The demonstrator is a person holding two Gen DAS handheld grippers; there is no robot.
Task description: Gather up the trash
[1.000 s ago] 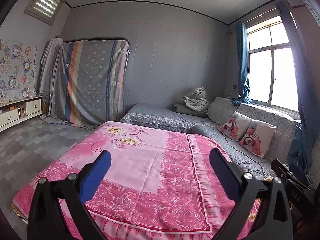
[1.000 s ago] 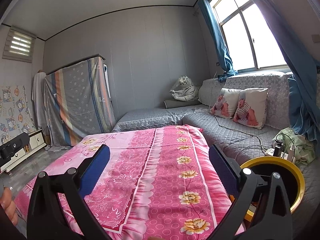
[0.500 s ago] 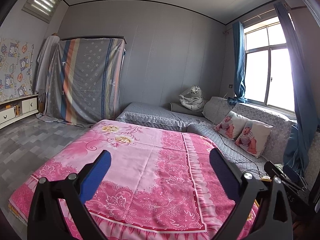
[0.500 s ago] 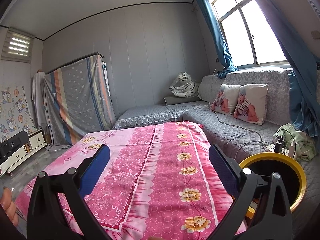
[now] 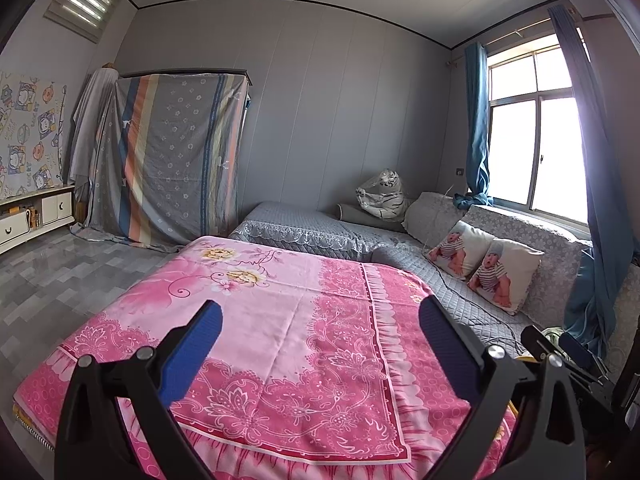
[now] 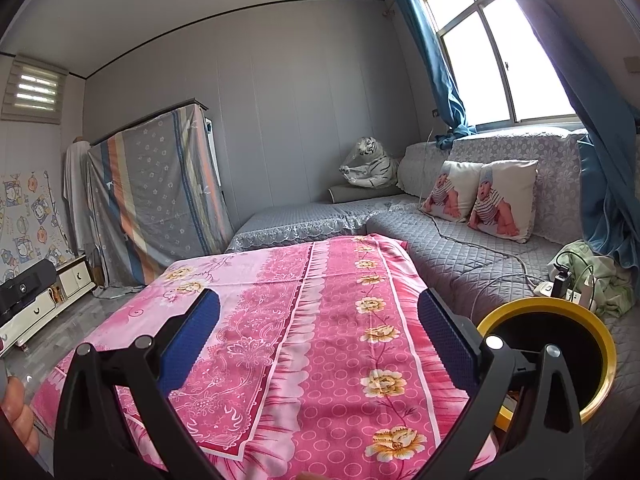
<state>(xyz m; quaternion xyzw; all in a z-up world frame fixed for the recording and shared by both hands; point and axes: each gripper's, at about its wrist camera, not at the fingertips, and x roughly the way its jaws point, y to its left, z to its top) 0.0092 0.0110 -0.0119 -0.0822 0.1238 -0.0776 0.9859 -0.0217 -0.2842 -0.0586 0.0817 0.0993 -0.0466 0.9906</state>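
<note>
My left gripper (image 5: 320,320) is open and empty, held above the near edge of a table under a pink flowered cloth (image 5: 288,320). My right gripper (image 6: 320,316) is open and empty above the same pink cloth (image 6: 328,340). A round bin with a yellow rim and black inside (image 6: 560,308) stands just right of the table, beside my right gripper's right finger. No loose trash shows on the cloth in either view.
A grey quilted corner sofa (image 6: 460,248) runs behind and right of the table, with two baby-print cushions (image 6: 480,196), a toy tiger (image 6: 370,162), a cable and power strip (image 6: 560,288). A cloth-covered wardrobe (image 5: 172,160) and low white cabinet (image 5: 28,216) stand left.
Both views have drifted slightly: the table and sofa sit a little lower and farther in frame. Both grippers stay open and empty.
</note>
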